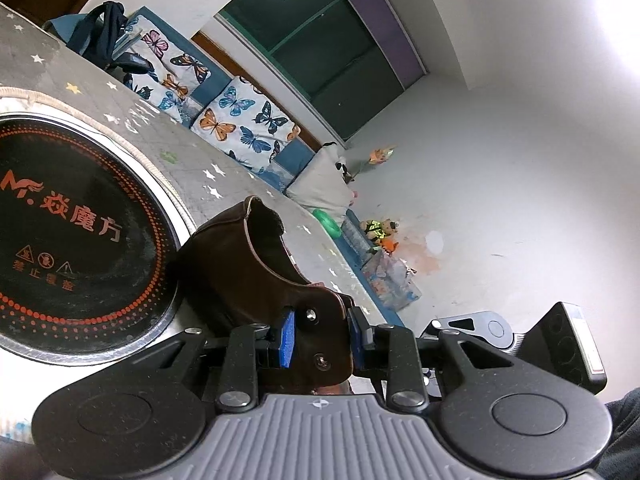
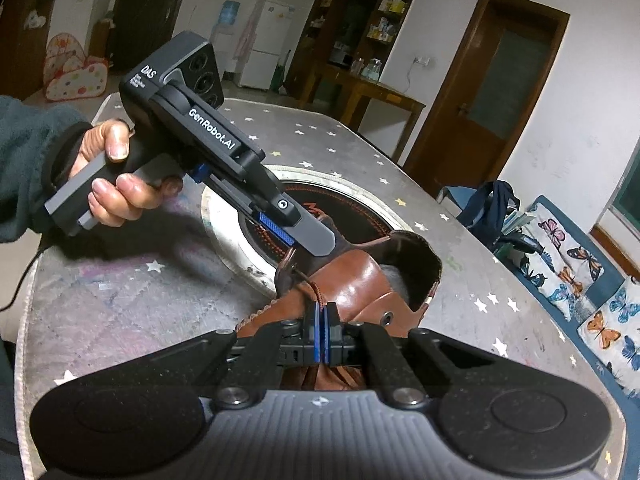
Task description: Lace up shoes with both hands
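The brown leather shoe (image 2: pixel 360 280) sits on the worktop (image 2: pixel 132 312), its heel end touching the rim of a round black induction plate (image 1: pixel 76 240) set into the surface. The leather looks stiff and glossy, likely slippery under hard pads, while the upper flaps probably bend easily; the eyelet flap (image 1: pixel 320 332) is the sensible place to steady it. The lace (image 2: pixel 316 294), a thin dark-red braided cord, seems limp and light, best pinched close to its free end so it can be fed through an eyelet.

The left tool (image 1: pixel 322 338) has its blue pads closed on the eyelet flap, two metal eyelets showing between them. The right tool (image 2: pixel 322 330) is clenched, pads nearly together, pinching the lace just above the tongue.

On the left tool's body, seen from the right wrist view, white lettering reads "GenRobot.AI" and "DAS". The plate carries an orange "MF" logo, Chinese characters and small warning symbols. The worktop cover is grey with printed stars. Butterfly-print cushions (image 1: pixel 240 116) lie beyond it.
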Motion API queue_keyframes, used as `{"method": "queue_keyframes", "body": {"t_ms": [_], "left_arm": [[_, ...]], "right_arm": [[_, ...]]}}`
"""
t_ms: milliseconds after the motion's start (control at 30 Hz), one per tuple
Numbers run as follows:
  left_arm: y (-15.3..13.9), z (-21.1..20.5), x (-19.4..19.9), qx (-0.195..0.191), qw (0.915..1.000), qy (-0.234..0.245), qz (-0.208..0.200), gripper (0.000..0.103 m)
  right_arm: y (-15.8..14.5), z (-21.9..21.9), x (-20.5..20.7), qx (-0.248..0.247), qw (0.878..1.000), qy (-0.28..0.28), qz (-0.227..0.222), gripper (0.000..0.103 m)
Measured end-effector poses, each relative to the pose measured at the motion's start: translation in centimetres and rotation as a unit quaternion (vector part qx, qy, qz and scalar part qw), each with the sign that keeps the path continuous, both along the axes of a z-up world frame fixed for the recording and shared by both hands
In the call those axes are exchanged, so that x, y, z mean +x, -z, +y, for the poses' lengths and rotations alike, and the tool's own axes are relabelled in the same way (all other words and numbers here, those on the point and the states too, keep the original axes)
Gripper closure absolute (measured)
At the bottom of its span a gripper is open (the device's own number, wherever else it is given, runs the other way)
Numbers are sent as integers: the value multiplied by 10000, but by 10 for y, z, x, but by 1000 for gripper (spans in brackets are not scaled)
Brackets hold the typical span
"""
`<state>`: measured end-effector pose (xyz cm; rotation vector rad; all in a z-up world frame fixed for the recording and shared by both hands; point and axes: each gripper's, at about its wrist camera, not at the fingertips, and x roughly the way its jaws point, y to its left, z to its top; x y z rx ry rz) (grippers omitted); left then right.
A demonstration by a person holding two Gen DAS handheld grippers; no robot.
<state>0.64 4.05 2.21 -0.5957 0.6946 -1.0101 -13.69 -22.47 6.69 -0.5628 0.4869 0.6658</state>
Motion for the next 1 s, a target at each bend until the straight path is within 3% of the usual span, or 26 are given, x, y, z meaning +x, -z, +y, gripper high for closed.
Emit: {"method": "queue_keyframes", "body": {"t_ms": [400,567,800,1000], "left_arm": [[-3,-3,-3,109,9999,-62,-45,70],[-12,-1,-15,146,9995,-35,-294,70],[-18,-11,-38,891,9921,80,-879,72],[-12,-18,-38,1014,9897,26,-1011,80]], "right_arm": [[9,11,4,-160,9996,-210,-106,101],[11,11,9,-72,9997,-195,-97,101],[13,10,11,-23,9998,-171,-126,101],[14,9,12,-7,9998,-163,-139,101]]}}
